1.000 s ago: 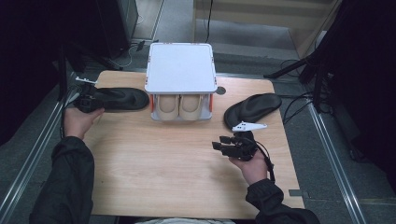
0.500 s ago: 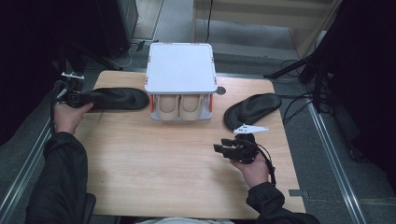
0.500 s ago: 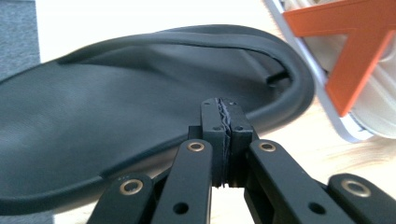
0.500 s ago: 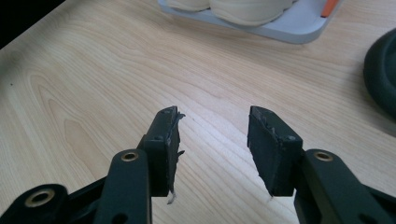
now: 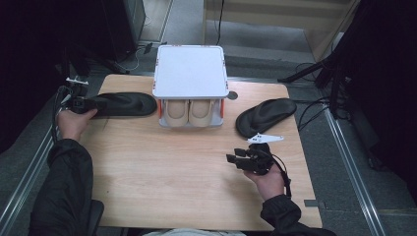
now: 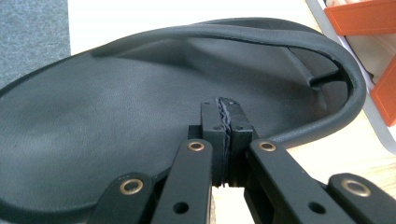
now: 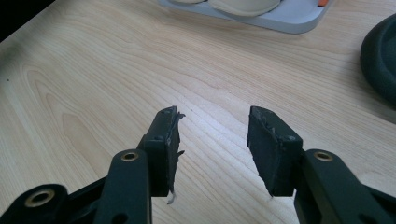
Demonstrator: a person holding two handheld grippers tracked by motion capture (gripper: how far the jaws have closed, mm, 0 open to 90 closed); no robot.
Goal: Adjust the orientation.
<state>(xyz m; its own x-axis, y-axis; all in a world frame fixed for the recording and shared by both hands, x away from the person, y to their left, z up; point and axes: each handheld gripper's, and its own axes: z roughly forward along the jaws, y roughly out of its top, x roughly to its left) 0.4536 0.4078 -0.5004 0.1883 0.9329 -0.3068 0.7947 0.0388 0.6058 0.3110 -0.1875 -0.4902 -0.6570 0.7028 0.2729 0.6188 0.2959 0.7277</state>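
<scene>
The left gripper (image 5: pixel 81 104) is clamped on the heel rim of a black slipper (image 5: pixel 123 103) lying at the far left of the table (image 5: pixel 162 182), just left of a white rack (image 5: pixel 191 71) with a beige pair (image 5: pixel 189 112) on its lower shelf. The step in hand looks like moving this slipper. The right gripper (image 5: pixel 235 156) hovers open and empty over bare wood, near the second black slipper (image 5: pixel 265 115). Next, probably, lift the held slipper clear without snagging the rack.
</scene>
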